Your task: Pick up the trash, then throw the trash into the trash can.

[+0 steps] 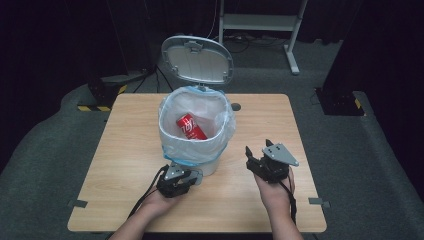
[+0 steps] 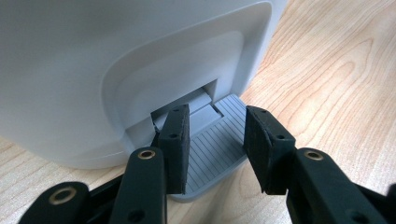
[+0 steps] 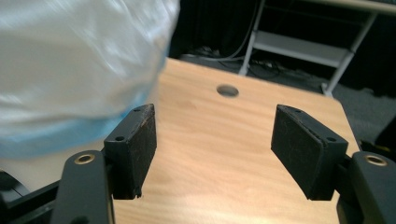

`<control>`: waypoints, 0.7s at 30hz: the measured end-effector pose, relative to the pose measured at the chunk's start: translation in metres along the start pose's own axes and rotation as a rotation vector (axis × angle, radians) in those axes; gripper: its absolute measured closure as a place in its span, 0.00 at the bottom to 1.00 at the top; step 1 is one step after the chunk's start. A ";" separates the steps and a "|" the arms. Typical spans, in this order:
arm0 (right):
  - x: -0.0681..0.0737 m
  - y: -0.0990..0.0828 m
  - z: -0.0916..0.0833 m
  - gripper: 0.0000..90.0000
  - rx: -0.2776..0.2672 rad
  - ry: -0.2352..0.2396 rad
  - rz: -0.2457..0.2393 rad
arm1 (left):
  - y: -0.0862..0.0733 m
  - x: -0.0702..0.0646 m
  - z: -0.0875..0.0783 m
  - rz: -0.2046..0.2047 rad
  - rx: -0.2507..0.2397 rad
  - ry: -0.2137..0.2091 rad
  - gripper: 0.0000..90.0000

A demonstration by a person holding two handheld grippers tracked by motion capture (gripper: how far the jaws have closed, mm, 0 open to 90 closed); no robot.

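Note:
A white pedal bin (image 1: pixel 212 166) stands in the middle of the wooden table (image 1: pixel 125 150). Its lid (image 1: pixel 196 59) is tipped up and back. A clear bag with a blue hem (image 1: pixel 196 145) lines it, and a red drink can (image 1: pixel 191 126) lies inside. My left gripper (image 1: pixel 192 176) is at the bin's front base. In the left gripper view its jaws (image 2: pixel 215 126) stand open over the grey ribbed pedal (image 2: pixel 219 149), just under the bin's white wall (image 2: pixel 93 56). My right gripper (image 1: pixel 258 148) is open and holds nothing, to the right of the bin, with the bag (image 3: pixel 70 70) beside its left jaw.
Bare tabletop (image 3: pixel 210 177) lies ahead of the right gripper, with a round cable hole (image 3: pixel 228 90) near the far edge. Beyond the table, a white metal frame (image 1: pixel 292 45) stands on grey carpet. A dark stand with yellow-black tape (image 1: pixel 102 95) sits at the far left.

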State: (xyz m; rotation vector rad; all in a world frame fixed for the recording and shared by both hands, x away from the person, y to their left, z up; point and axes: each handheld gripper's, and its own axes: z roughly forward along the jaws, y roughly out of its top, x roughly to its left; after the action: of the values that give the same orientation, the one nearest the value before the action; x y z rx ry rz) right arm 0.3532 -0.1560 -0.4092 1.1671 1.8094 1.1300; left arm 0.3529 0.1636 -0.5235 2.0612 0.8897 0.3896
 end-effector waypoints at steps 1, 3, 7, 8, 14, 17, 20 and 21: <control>-0.002 -0.004 0.001 0.34 0.007 -0.005 0.003 | 0.000 0.000 0.000 0.000 0.000 0.000 0.67; -0.004 -0.012 0.004 0.34 0.026 -0.011 0.007 | 0.000 0.000 0.000 0.000 0.000 0.001 0.68; -0.011 -0.028 0.010 0.35 0.054 -0.023 0.024 | 0.000 0.000 0.000 -0.003 0.000 -0.001 0.68; -0.014 -0.033 0.012 0.35 0.068 -0.028 0.041 | 0.000 0.000 0.000 -0.003 -0.001 0.000 0.68; -0.023 -0.058 0.021 0.35 0.124 -0.054 0.057 | 0.000 0.000 0.000 0.000 0.000 0.002 0.68; -0.028 -0.069 0.026 0.34 0.149 -0.063 0.064 | 0.000 -0.001 0.000 0.001 0.000 0.003 0.68; -0.031 -0.079 0.029 0.34 0.173 -0.070 0.068 | 0.000 0.001 0.000 -0.008 0.000 -0.006 0.68; -0.032 -0.083 0.030 0.34 0.183 -0.074 0.073 | 0.000 0.001 0.000 -0.010 -0.001 -0.009 0.68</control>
State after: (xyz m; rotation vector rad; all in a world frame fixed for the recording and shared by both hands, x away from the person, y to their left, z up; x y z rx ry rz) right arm 0.3645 -0.1949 -0.4937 1.3723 1.8567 0.9643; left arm 0.3539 0.1645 -0.5235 2.0549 0.8939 0.3754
